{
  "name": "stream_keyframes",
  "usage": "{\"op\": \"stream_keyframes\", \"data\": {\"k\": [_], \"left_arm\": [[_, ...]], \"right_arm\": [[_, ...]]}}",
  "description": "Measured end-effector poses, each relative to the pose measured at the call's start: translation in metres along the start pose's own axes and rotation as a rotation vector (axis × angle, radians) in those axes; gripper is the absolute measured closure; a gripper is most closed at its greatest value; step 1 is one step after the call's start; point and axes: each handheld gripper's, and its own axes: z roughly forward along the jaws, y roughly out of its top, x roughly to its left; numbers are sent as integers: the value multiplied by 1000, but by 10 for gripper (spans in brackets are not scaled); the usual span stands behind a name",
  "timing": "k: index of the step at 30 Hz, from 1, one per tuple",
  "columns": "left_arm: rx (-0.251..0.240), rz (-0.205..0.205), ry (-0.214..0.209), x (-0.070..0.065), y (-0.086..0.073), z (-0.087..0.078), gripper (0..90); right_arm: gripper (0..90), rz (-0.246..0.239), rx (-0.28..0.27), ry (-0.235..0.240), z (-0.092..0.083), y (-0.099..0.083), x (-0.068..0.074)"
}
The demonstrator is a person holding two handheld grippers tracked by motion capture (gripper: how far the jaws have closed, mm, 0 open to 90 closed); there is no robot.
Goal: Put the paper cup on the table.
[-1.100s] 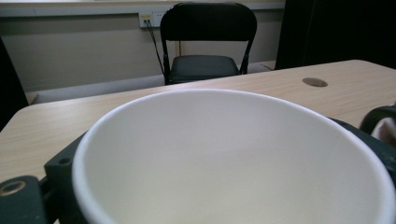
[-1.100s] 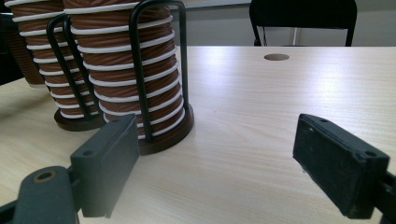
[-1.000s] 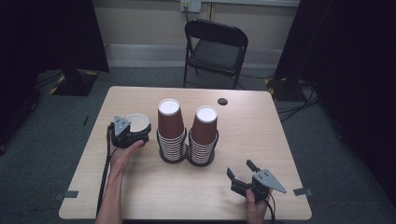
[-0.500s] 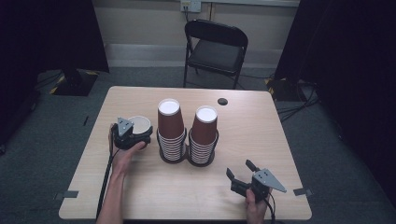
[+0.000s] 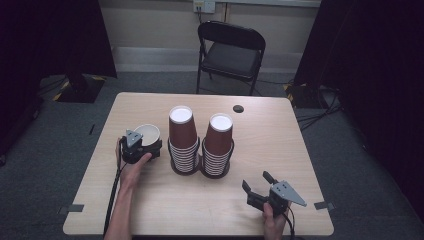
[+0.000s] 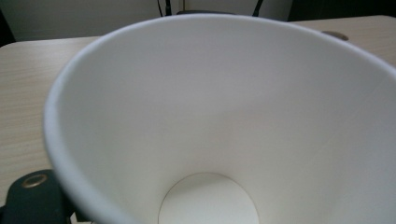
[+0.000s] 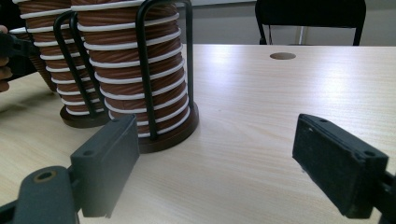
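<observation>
High view: a pale wood table [image 5: 150, 210] carries 2 stacks of brown paper cups, each in a dark wire holder on a round base. The left stack [image 5: 182, 140] and the right stack [image 5: 218, 145] stand side by side near the table's middle, bases just beside each other. The left gripper [image 5: 142, 145] sits left of the stacks, held by the left hand [image 5: 135, 167], and a single cup [image 5: 147, 134] with a white inside sits at its front, mouth up and tilted toward the camera. The jaws look closed on the cup. A black cable [image 5: 112, 195] trails from it toward the table's near edge. The right gripper [image 5: 256, 182] rests low near the front right of the table, jaws spread with nothing between them, well apart from the stacks. A small dark round hole [image 5: 238, 108] lies at the far side of the table. A black folding chair [image 5: 230, 50] stands beyond it.

Left gripper view: the cup's white inside [image 6: 233, 116] and round bottom sit right before the camera, rim tilted, table behind.

Right gripper view: the 2 jaws stand wide apart, bare table between. The right stack [image 7: 135, 70] stands just ahead on the left, the left stack [image 7: 51, 65] behind it, fingers [image 7: 4, 74] at the left edge.
</observation>
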Motion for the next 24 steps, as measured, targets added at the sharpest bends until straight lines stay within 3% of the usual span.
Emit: {"op": "stream_keyframes", "data": {"k": [8,13,24], "left_arm": [[85,25,16,-1,-4,2,140],[162,11,26,-1,-12,6,156],[124,31,42,-2,-16,-4,156]], "right_arm": [[140,2,-3,-2,0,0,0],[141,-6,-2,-2,0,0,0],[141,-4,-5,-1,0,0,0]]}}
